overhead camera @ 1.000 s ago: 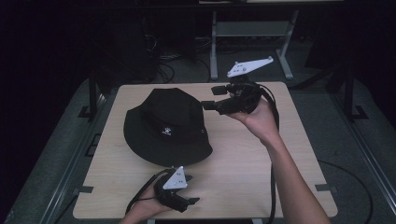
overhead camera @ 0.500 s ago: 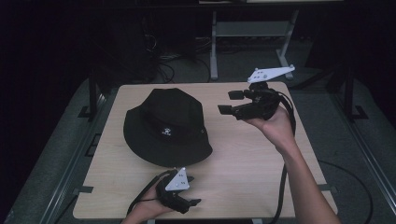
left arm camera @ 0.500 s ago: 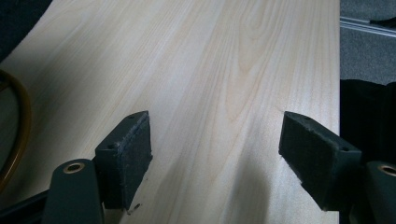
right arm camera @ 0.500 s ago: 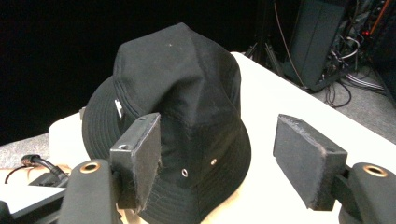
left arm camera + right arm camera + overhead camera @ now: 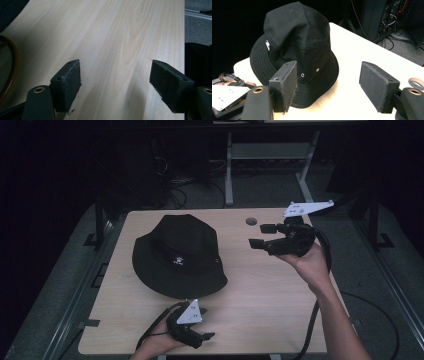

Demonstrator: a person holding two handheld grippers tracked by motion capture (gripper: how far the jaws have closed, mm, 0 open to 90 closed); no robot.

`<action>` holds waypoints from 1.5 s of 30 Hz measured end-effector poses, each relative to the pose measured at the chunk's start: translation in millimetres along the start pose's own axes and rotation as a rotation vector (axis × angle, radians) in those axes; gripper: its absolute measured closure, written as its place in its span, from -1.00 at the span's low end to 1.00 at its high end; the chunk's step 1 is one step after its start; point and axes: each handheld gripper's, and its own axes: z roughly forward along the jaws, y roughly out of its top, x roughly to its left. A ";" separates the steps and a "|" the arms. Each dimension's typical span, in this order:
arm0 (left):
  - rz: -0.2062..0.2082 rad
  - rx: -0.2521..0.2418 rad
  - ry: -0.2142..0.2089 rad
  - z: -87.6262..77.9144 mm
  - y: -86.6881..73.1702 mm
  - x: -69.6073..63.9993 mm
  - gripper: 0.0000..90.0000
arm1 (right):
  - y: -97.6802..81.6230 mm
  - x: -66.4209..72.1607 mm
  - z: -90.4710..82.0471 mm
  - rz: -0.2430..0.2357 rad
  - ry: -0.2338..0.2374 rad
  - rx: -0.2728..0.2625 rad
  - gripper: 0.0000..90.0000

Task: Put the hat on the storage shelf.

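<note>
Since the earlier frames the right gripper has drawn back from the black bucket hat, where it hung just over the crown's right side, and now floats in the air off to the hat's right, clear of the brim, its fingers parted with nothing between them. The hat itself sits as it did, crown up and brim flat on the pale wooden worktop, left of centre, and the left gripper lies at the near edge just in front of the hat, in the same spot as before, fingers released over bare wood. Seen from the right gripper view, the hat lies straight ahead between the two pads but well short of them, its eyelets facing the camera. I judge the step in hand to be the approach or re-approach to the hat, with no grasp made. A next move would call for bringing the right fingers in low toward the brim nearest them, straddling the soft edge, then clenching on the cloth; the limp fabric may fold or slide on the smooth wood.
</note>
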 end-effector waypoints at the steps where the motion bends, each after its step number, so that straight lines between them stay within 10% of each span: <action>1: 0.000 0.001 0.001 0.0 0.0 0.1 -0.46 | -1.7 -1.0 -1.3 0.003 -0.003 0.002 -0.34; 45: -0.008 -0.001 0.005 0.8 -1.3 0.9 -0.47 | -92.5 -20.4 -34.9 0.120 -0.072 0.004 -0.48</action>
